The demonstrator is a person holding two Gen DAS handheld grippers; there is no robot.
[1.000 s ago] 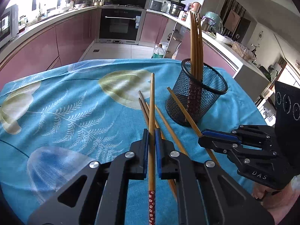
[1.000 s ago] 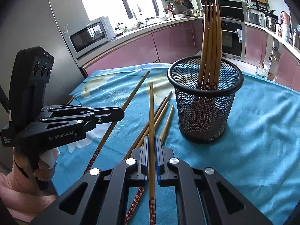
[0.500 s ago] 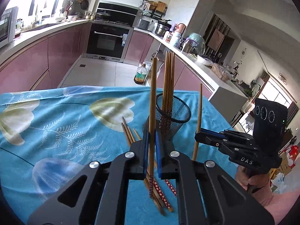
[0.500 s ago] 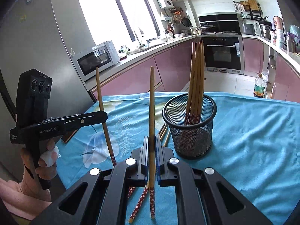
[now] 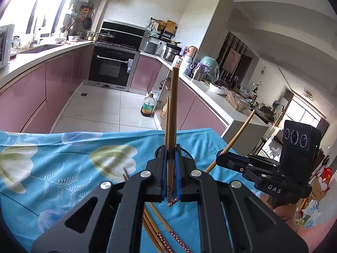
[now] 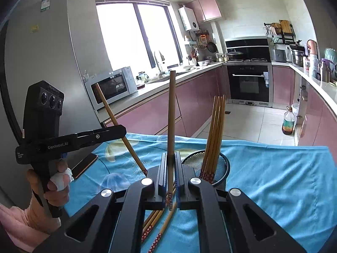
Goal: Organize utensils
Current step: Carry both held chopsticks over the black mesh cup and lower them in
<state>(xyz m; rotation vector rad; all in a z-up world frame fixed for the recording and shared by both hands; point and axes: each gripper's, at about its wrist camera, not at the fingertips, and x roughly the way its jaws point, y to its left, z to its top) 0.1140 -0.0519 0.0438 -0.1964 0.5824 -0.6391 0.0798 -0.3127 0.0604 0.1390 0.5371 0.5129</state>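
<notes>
My left gripper (image 5: 171, 181) is shut on a wooden chopstick (image 5: 174, 113) held upright above the table; it also shows in the right wrist view (image 6: 124, 133). My right gripper (image 6: 170, 179) is shut on another chopstick (image 6: 171, 113), upright too, and shows in the left wrist view (image 5: 219, 158). The black mesh holder (image 6: 221, 168) stands on the blue cloth with several chopsticks (image 6: 214, 132) in it; in the left wrist view it is mostly hidden behind my fingers. Loose chopsticks (image 6: 162, 221) lie on the cloth below both grippers.
The table carries a blue flowered cloth (image 5: 63, 164). A dark phone-like slab (image 6: 84, 164) lies at the table's left edge. Kitchen counters, an oven (image 5: 111, 69) and an oil bottle (image 5: 148, 107) on the floor lie beyond.
Both grippers have risen and tilted up, lifting their chopsticks from flat on the cloth to upright above the table, near the holder.
</notes>
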